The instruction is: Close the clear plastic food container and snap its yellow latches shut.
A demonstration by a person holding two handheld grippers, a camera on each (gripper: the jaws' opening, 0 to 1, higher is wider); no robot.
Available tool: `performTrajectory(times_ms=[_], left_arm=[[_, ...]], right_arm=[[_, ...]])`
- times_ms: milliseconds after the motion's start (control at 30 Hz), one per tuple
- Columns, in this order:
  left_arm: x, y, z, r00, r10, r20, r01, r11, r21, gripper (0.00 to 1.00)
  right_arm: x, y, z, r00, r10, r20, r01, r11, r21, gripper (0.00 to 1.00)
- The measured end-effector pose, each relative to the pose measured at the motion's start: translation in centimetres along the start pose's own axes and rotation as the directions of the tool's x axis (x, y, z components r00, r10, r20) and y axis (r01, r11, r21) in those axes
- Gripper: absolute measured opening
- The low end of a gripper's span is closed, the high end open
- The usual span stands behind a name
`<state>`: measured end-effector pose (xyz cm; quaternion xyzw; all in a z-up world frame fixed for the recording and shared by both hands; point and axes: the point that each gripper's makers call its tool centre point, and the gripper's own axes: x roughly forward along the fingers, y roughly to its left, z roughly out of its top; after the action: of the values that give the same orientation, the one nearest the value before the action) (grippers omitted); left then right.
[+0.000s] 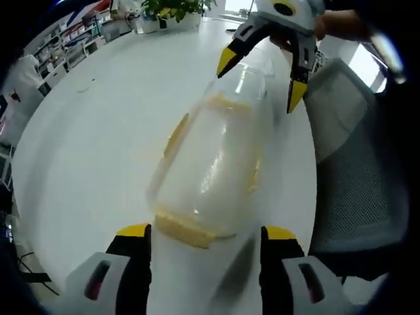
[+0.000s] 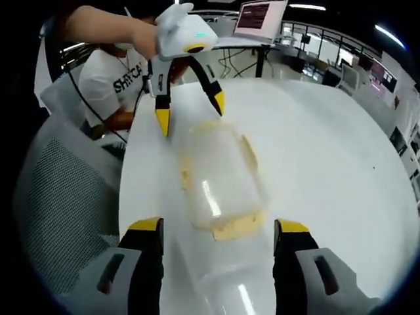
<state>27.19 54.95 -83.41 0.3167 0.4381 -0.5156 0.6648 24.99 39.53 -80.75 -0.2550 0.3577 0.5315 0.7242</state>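
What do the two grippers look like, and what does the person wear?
Each gripper has a white body, black jaws with yellow tips; the left gripper also shows a green light. The right gripper looks alike. The person wears a white shirt with dark lettering.

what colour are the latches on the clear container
Yellow latches on the clear plastic food container, clearest in the right gripper view.
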Motion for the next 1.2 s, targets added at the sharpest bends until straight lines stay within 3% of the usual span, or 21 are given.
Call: performTrajectory(times_ms=[367,633,867,1200], left_arm=[[0.3,0.6,-0.9,0.998,-0.017,-0.06,0.024,0.994,0.11,0.57],[0.8,1.1,-0.9,0.998,-0.019,-0.06,0.029,0.986,0.164,0.55],[1.1,1.1,-1.5,0.995,-0.027,-0.098,0.05,0.967,0.249,0.52],[1.2,1.5,-1.0,0.995,-0.04,-0.09,0.063,0.962,0.267,0.48]], right_arm=[[1.2,-0.7,-0.7,0.997,0.008,-0.082,-0.015,0.997,-0.081,0.61],[1.8,-0.8,-1.2,0.99,0.018,-0.138,-0.036,0.991,-0.131,0.58],[2.6,-1.0,-1.4,0.982,0.031,-0.185,-0.062,0.985,-0.164,0.57],[3.4,-1.0,-2.1,0.967,0.068,-0.246,-0.112,0.979,-0.17,0.54]])
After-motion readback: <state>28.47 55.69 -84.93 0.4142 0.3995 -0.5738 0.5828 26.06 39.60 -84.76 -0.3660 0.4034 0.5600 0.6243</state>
